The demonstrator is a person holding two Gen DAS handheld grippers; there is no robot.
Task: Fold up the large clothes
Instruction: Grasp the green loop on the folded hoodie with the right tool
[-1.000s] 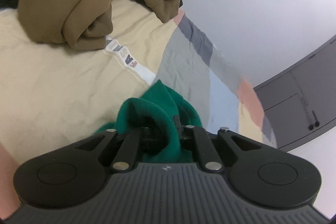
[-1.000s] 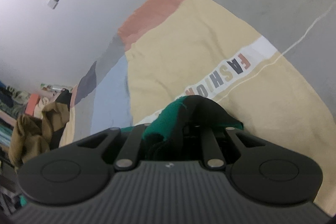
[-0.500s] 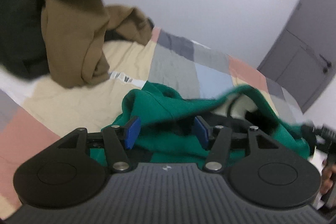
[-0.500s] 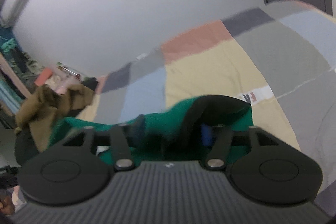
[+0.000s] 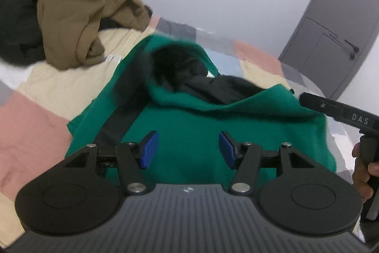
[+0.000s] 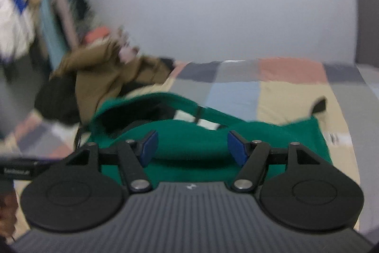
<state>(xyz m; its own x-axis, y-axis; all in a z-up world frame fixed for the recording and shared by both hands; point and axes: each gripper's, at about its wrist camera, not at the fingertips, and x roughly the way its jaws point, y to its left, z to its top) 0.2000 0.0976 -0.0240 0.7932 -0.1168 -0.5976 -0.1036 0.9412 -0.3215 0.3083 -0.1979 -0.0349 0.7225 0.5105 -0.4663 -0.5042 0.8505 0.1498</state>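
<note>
A green hooded garment with black lining lies spread on the patchwork bedspread, its hood toward the far side. My left gripper is open and empty just above the garment's near part. My right gripper is open and empty above the same garment. The right gripper's body shows at the right edge of the left wrist view.
A brown garment and a dark one are heaped at the bed's far left. A grey door stands at the right. A white wall lies behind the bed. Clothes hang on a rack at the left.
Both grippers have let go of the green garment and opened. It now lies spread on the bed, and both grippers have drawn back from it.
</note>
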